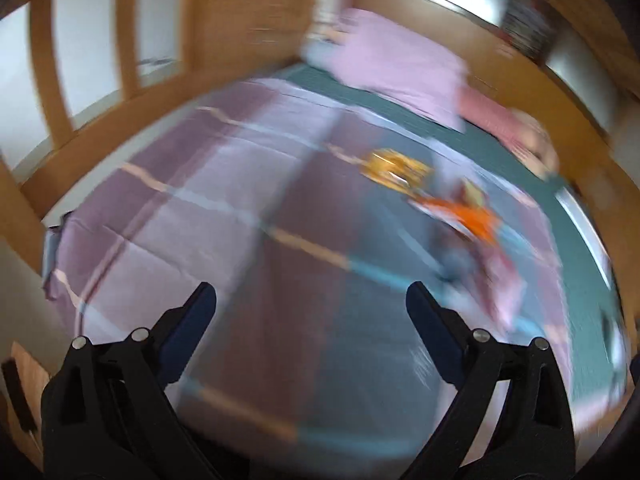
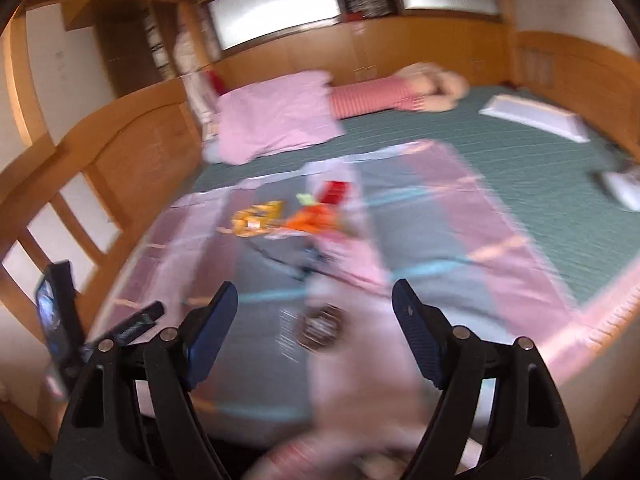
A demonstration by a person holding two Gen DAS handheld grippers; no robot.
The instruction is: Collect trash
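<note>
Left gripper [image 1: 311, 300] and right gripper [image 2: 315, 296] both hovering spread wide, gripping nothing; yellow wrapper [image 2: 256, 219] and orange wrapper [image 2: 316, 218] lying well ahead on blanket [image 2: 460, 240].

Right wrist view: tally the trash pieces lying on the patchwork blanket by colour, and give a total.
Yellow crinkled snack wrapper: 1
Orange plastic wrapper: 1
Red packet: 1
Small light-green scrap: 1
Total: 4; motion blur may hide more.

text: none legible | wrappers [image 2: 256, 220]: print blurred
</note>
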